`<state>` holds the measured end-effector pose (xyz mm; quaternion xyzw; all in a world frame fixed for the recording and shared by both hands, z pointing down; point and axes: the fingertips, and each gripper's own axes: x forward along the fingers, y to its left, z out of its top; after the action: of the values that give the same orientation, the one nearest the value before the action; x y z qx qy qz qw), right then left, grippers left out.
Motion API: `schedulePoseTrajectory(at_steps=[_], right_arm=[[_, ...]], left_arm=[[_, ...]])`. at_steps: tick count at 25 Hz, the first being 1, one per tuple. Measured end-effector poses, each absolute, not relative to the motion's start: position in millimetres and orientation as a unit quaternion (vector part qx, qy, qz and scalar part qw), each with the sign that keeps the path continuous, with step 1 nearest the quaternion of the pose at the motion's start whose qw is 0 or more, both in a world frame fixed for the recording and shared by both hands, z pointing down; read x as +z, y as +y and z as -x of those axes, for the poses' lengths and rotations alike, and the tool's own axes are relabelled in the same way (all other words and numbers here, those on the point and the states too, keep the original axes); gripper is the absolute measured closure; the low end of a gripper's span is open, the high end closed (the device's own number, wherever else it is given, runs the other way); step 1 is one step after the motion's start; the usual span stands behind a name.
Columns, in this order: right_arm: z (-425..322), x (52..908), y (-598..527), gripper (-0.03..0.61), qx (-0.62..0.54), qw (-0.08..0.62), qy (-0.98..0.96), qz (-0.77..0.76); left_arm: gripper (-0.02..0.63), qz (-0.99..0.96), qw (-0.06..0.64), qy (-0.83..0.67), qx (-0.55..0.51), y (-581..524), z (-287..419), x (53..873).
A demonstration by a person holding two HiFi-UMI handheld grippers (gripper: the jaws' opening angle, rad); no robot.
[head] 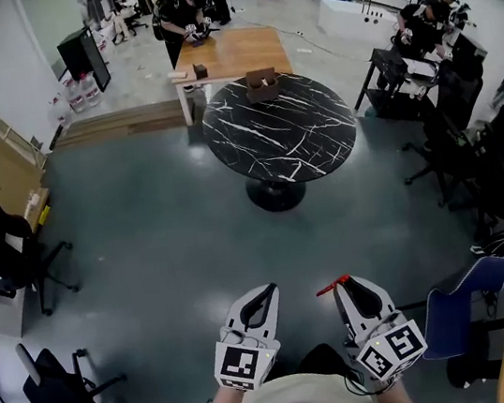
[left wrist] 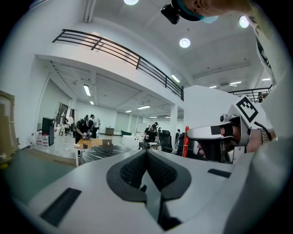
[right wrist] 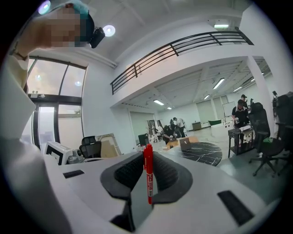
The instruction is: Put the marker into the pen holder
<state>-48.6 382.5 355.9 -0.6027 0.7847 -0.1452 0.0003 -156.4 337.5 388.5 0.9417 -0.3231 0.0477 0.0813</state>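
Note:
A red marker (right wrist: 149, 172) stands upright between the pads of my right gripper (right wrist: 147, 154), which is shut on it. In the head view the marker (head: 333, 285) pokes out leftward from the right gripper (head: 343, 286), low in the frame. My left gripper (head: 268, 291) is beside it, shut and empty, with its jaws meeting at the tip (left wrist: 146, 153). The left gripper view also shows the marker (left wrist: 186, 141) in the right gripper (left wrist: 219, 137). A small brown box-like holder (head: 261, 83) sits at the far edge of a round black marble table (head: 299, 141), well ahead of both grippers.
Grey floor lies between me and the round table. A wooden table (head: 238, 53) with people at it stands behind. Black office chairs (head: 8, 249) line the left. More chairs and a desk (head: 447, 117) are on the right, and a blue chair (head: 460, 305) is near my right side.

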Motion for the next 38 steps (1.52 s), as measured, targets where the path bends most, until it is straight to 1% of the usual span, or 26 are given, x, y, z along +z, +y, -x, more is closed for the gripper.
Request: schedulePoseTrajectory(at_steps=[4, 10, 16, 21, 23, 27, 31, 33, 38], right_arm=[[46, 360, 349, 0.504, -0.152, 0.0, 0.79, 0.594], [24, 373, 285, 0.504, -0.156, -0.006, 0.801, 0.578], [-29, 381, 198, 0.505, -0.164, 0.004, 0.82, 0.548], [-67, 366, 136, 0.503, -0.15, 0.006, 0.845, 0.513], [-81, 365, 116, 0.505, -0.148, 0.005, 0.851, 0.503], [-109, 366, 78, 0.504, -0.15, 0.012, 0.856, 0.495], [-119, 369, 39, 0.504, -0.161, 0.02, 0.857, 0.49], [-123, 376, 17, 0.504, -0.164, 0.015, 0.855, 0.492], [-127, 392, -55, 0.504, -0.175, 0.001, 0.841, 0.512]], left_arm=[[0.606, -0.938, 0.087, -0.334, 0.026, 308, 152, 393], [0.606, -0.933, 0.09, -0.344, 0.052, 254, 129, 403], [0.606, -0.923, 0.069, -0.377, 0.033, 169, 74, 399], [0.606, -0.916, 0.062, -0.393, 0.058, 109, 22, 391], [0.606, -0.91, 0.064, -0.405, 0.052, 90, 6, 389], [0.606, -0.904, 0.071, -0.414, 0.079, 66, -20, 395], [0.606, -0.906, 0.068, -0.41, 0.077, 29, -35, 398], [0.606, -0.908, 0.07, -0.408, 0.067, 6, -41, 404], [0.606, -0.913, 0.068, -0.393, 0.086, -73, -44, 415]])
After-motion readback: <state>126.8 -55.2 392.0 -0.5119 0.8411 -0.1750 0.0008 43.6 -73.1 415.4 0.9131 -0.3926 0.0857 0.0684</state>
